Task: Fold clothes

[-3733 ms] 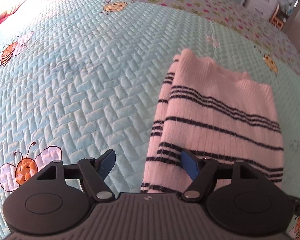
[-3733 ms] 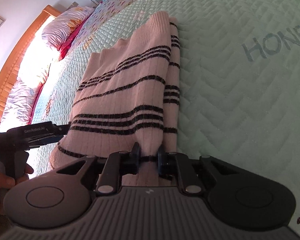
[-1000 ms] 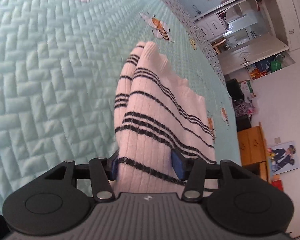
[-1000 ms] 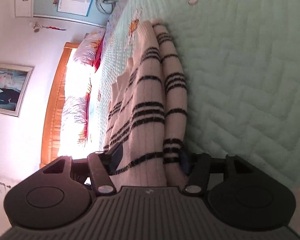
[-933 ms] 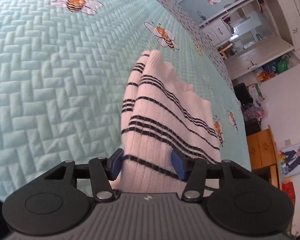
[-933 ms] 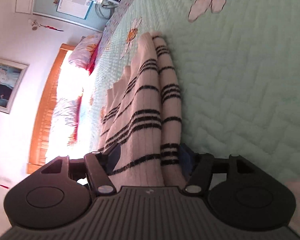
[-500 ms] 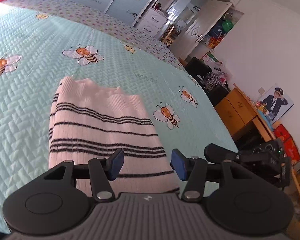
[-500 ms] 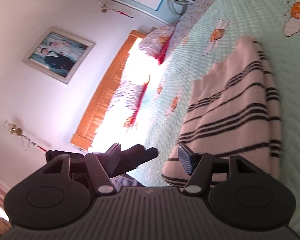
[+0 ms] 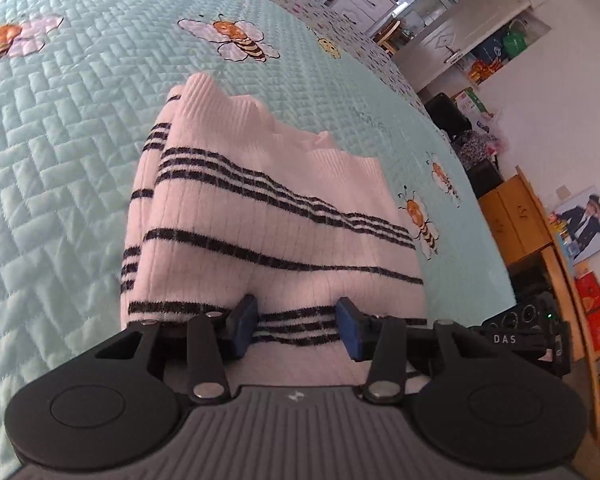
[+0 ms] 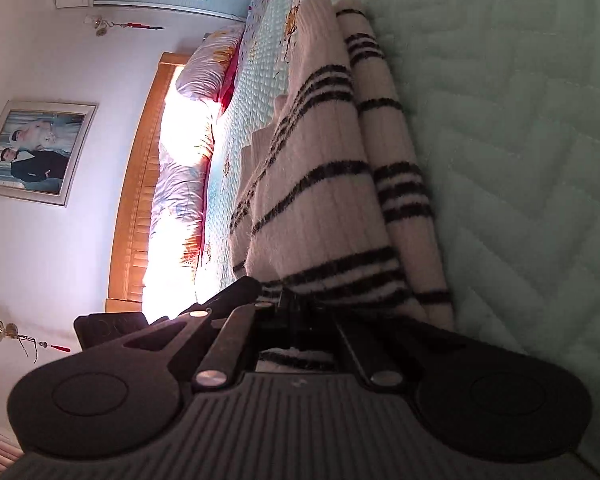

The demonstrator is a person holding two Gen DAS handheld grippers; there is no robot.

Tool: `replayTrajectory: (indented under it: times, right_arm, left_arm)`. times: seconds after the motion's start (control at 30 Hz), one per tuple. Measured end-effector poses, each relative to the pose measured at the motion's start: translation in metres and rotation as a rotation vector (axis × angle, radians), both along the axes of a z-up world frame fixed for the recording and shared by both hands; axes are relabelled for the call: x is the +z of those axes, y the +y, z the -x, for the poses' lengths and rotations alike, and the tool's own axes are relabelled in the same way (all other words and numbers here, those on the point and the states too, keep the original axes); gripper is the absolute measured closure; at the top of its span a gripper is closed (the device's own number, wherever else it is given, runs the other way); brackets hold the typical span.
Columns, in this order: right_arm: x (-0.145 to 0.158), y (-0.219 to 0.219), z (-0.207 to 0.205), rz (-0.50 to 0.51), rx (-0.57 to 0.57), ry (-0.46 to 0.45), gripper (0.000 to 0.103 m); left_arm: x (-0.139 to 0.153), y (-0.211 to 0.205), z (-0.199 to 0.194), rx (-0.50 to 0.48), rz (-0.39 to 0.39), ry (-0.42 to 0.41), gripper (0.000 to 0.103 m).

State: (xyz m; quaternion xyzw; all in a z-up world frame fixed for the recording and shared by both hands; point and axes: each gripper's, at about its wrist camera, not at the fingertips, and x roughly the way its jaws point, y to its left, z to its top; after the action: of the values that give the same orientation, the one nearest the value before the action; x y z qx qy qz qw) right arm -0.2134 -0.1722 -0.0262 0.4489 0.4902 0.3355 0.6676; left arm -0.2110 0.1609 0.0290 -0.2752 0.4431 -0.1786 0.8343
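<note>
Folded into a long rectangle: white ribbed sweater (image 9: 260,208) with black stripes, lying flat on the mint quilted bed (image 9: 60,160). Stacked in at least two layers, with a narrower striped layer peeking out along one long side. Short ribbed end pointing away towards an embroidered bee (image 9: 236,40); other long side close to the bed's edge that faces a wooden cabinet (image 9: 512,216).

Left gripper (image 9: 296,326) low over the sweater's near short edge. Jaws spread, blue pads (image 9: 244,326) standing apart with a striped band of knit bulging between them. Not closed on the cloth. Just beside it, part of the other black tool, lettered "DAS", at the same near edge.

Right gripper (image 10: 296,308) rolled sideways, in deep shadow, also at the near short edge. Jaws drawn close together, apparently pinching a fold of the sweater (image 10: 332,184), with more striped knit showing under the tool's body. Pad contact itself too dark to make out. Black tip of the left tool just beside, at the same edge.

Quilted cover of the bed (image 10: 520,160) bare along the sweater's thin-layered side. Beyond the far end: pillows (image 10: 192,152) in strong glare against a wooden headboard (image 10: 136,200), and a framed photograph (image 10: 32,152) on the wall.
</note>
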Motion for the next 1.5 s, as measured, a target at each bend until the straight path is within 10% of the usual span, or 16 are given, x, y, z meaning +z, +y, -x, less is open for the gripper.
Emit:
replayTrajectory:
  times: [0.03,0.2,0.3,0.37,0.43,0.5,0.67,0.87,0.97,1.17,1.33,1.43,1.5]
  right_arm:
    - [0.006,-0.002,0.0,0.004,-0.002,-0.004,0.101]
    - [0.052,-0.003,-0.012,-0.058,-0.035,-0.129,0.054]
    - [0.053,0.009,-0.036,-0.083,-0.01,-0.141,0.052]
    - [0.041,0.019,-0.054,-0.019,0.019,-0.119,0.052]
    - [0.004,0.021,-0.067,0.106,0.01,-0.042,0.103]
    - [-0.014,0.011,-0.069,0.06,0.001,-0.046,0.103]
    - [0.008,0.009,-0.066,0.087,0.006,-0.065,0.102]
    - [0.028,0.006,-0.096,0.003,-0.038,-0.14,0.068]
    - [-0.009,0.009,-0.119,0.108,-0.053,-0.061,0.103]
    - [-0.019,-0.009,-0.124,-0.008,-0.138,-0.018,0.103]
    - [-0.001,-0.012,-0.127,-0.072,-0.174,-0.074,0.061]
    - [-0.008,-0.007,-0.136,-0.002,-0.179,-0.061,0.069]
    - [-0.021,-0.009,-0.137,0.031,-0.199,-0.019,0.101]
  left_arm:
    - [0.001,0.006,0.002,0.001,0.028,0.013,0.056]
    - [0.037,0.008,0.005,0.001,0.078,-0.035,0.037]
    - [0.034,0.005,-0.02,-0.007,0.069,-0.041,0.033]
    - [0.012,0.005,-0.043,-0.001,0.039,0.018,0.035]
    - [-0.015,0.013,-0.059,0.005,0.063,0.078,0.052]
    - [-0.016,0.023,-0.06,0.019,0.085,0.1,0.07]
    - [-0.004,0.036,-0.059,0.039,0.127,0.147,0.07]
    - [-0.01,0.029,-0.091,0.054,0.059,0.092,0.036]
    - [-0.017,0.026,-0.109,0.062,0.026,0.057,0.061]
    - [-0.013,0.056,-0.112,0.092,0.177,0.099,0.071]
    - [0.006,0.063,-0.108,0.135,0.217,-0.009,0.046]
    - [-0.014,0.064,-0.12,0.146,0.207,0.013,0.047]
    - [-0.024,0.066,-0.124,0.152,0.222,0.023,0.059]
